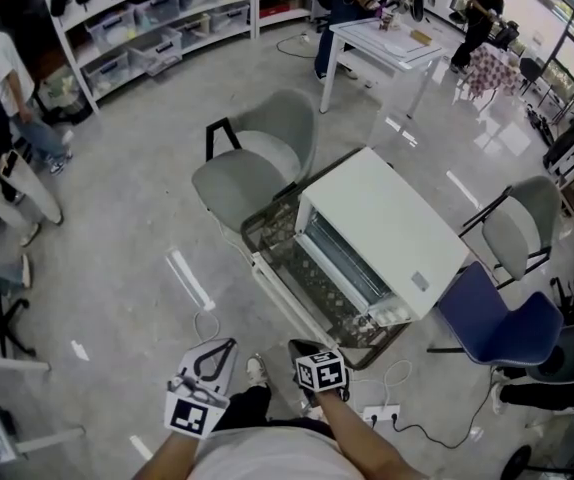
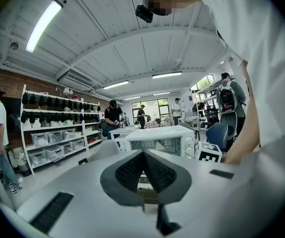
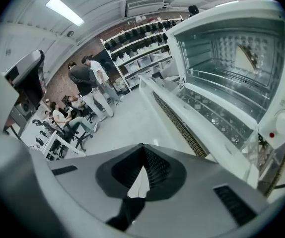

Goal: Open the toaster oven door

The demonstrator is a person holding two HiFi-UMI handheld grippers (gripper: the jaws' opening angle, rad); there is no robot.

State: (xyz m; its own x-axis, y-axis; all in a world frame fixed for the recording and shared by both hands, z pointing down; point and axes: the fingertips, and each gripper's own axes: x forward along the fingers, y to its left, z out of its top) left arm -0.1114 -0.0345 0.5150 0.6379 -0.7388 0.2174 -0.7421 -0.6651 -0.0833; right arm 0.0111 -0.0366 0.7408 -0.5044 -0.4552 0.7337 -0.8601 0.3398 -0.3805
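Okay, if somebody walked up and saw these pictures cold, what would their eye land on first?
First, the white toaster oven on a small table in the middle of the floor. Its door lies open toward the person, so the wire rack inside shows. Next, at the bottom of the head view, the left gripper and the right gripper, both shut and empty, short of the door.

White tee [image 1: 267, 458]; grey left gripper [image 2: 143, 153], right gripper [image 3: 142, 148] w/ b&w marker cubes [image 1: 192, 415].
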